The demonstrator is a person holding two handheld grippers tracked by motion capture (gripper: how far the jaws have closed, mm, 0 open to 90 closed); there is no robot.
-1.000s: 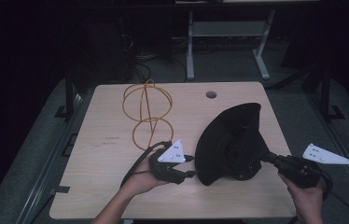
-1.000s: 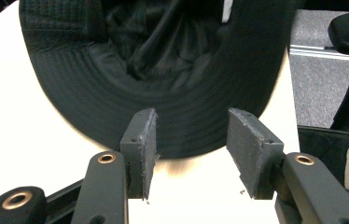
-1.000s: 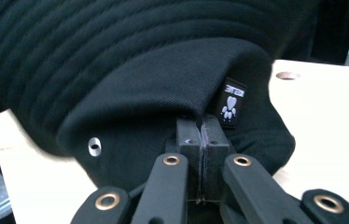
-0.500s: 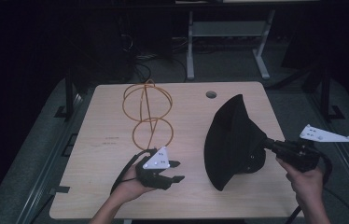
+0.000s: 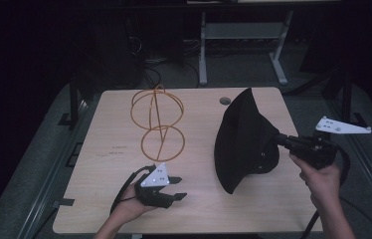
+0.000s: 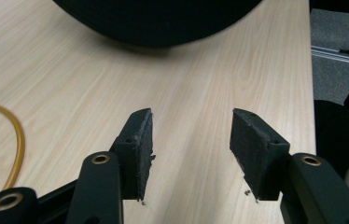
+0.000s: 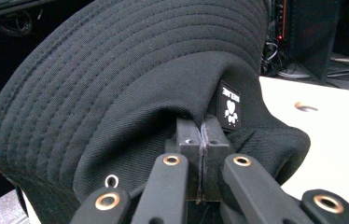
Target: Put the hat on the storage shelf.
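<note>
We see the right gripper with its jaws closed on the fabric of a black stitched bucket hat, which it holds tilted above the right part of the light wooden table. The left gripper is low over the table near an orange wire ring stand; its jaws are apart, have just been opening, and nothing is between them.

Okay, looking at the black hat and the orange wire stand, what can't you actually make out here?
- Black bucket hat: its inside, turned away in the high view and the right gripper view.
- Hat label: wording too small, right gripper view.
- Orange wire stand: cut off by the left edge, left gripper view.
- Table underside of hat: hidden by the brim.
</note>
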